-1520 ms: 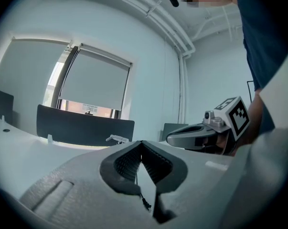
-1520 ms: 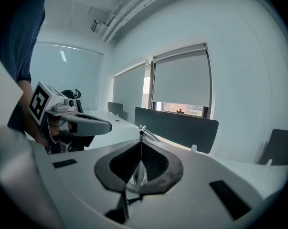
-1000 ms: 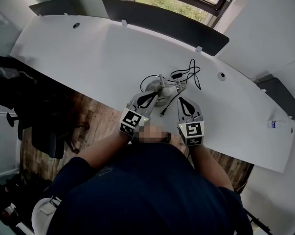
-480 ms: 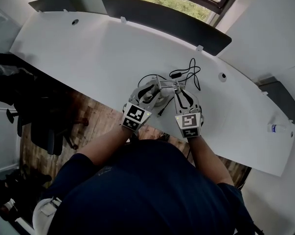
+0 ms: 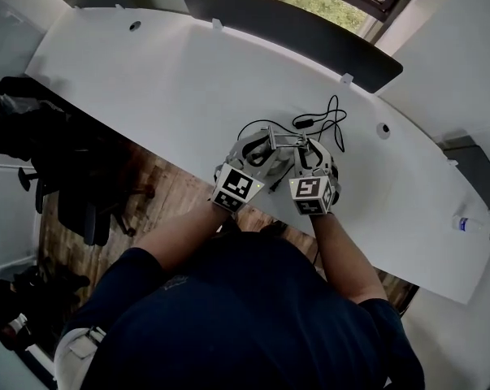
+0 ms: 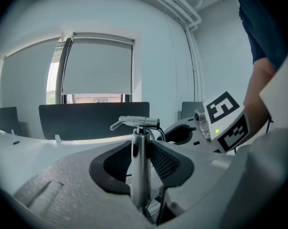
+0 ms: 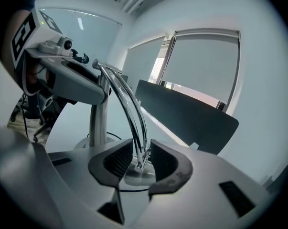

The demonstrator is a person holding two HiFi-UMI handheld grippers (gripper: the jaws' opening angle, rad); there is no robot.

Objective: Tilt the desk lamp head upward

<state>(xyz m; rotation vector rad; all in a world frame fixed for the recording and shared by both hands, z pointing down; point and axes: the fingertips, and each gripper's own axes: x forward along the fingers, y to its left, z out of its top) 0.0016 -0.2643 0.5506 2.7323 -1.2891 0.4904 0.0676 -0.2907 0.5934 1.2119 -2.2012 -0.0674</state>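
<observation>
Your desk lamp [image 5: 282, 141] stands near the front edge of the white desk [image 5: 163, 80], straight ahead of you at 12 o'clock, with both tools closed in around it. Your left hand-held gripper [image 5: 263, 148] has its jaws on either side of the lamp's upright chrome post [image 6: 140, 166]. They are opening and stand wide, the ribbed black pads [image 6: 116, 163] flanking the post without clamping it. Above them the short horizontal bar [image 6: 135, 122] at the top of the post points toward 9 o'clock in the left gripper view. Your right hand-held gripper [image 5: 306, 151] sits just beside the left one, at its 3 o'clock. Its jaws are also opening, about partway apart, and the lower end of the curved chrome arm [image 7: 131, 112] runs down between them with a gap on each side. What seems to be the lamp's head [image 7: 134, 176] lies just below that, low over the desk. A black cable [image 5: 319, 123] loops on the desk at about 1 o'clock from the lamp. A clear bottle [image 5: 472, 224] lies far off at 3 o'clock by the desk's end, its label too small to read. The cubes on both tools [image 5: 240, 187] carry only black-and-white square markers, with no readable writing. A dark divider panel [image 5: 293, 24] lines the far edge at 12 o'clock.
</observation>
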